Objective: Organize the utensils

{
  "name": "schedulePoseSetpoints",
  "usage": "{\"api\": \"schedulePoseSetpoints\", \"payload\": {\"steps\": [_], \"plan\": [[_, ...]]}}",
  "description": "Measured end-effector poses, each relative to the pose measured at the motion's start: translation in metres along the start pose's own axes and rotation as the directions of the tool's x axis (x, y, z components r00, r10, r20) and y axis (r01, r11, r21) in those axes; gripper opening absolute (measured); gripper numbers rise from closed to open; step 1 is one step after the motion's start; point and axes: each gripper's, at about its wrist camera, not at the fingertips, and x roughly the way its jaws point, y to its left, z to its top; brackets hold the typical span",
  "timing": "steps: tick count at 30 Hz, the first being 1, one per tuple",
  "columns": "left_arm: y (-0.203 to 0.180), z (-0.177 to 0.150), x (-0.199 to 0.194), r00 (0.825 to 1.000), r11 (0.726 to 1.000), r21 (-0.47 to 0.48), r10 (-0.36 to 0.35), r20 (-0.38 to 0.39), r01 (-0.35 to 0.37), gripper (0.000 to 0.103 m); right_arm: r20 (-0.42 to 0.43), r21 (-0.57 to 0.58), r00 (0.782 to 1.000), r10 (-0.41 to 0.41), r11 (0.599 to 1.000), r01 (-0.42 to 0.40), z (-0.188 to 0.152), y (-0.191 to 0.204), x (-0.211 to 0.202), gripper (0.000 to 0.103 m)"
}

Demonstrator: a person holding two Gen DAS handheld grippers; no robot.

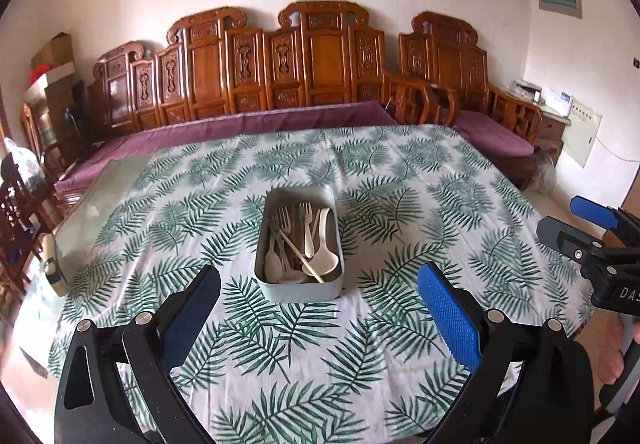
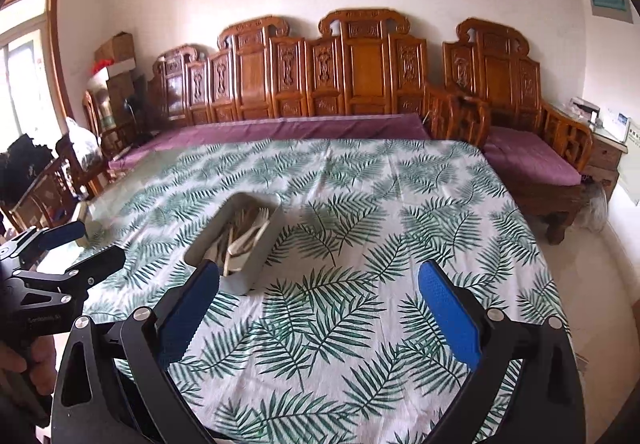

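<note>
Both grippers, left [image 1: 320, 300] and right [image 2: 320, 296], wide open, empty, hovering above cloth [image 1: 400, 172]. Utensils [image 1: 298, 244] piled inside box [image 1: 300, 290] mid-table. Light, stiff, probably slippery; best pinched across thin handles.

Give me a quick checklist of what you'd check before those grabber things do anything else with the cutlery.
1. Left gripper open with nothing between its pads: ok.
2. Right gripper open and empty: ok.
3. Forks and spoons all inside the grey box: ok.
4. No utensil left lying on the leaf-print tablecloth: ok.
5. Box upright and well away from the table edge: ok.
6. Utensils sorted by kind within the box: not ok, they lie mixed.
</note>
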Motion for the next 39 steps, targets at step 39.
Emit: {"api": "schedulePoseSetpoints", "payload": {"steps": [39], "plan": [[-0.017,0.021,-0.126,0.978,1.000,-0.017,0.023,0.209,-0.020,0.095,0.251,-0.008,0.968,-0.006,1.000,0.008,0.022,0.015,-0.138,0.100]]}}
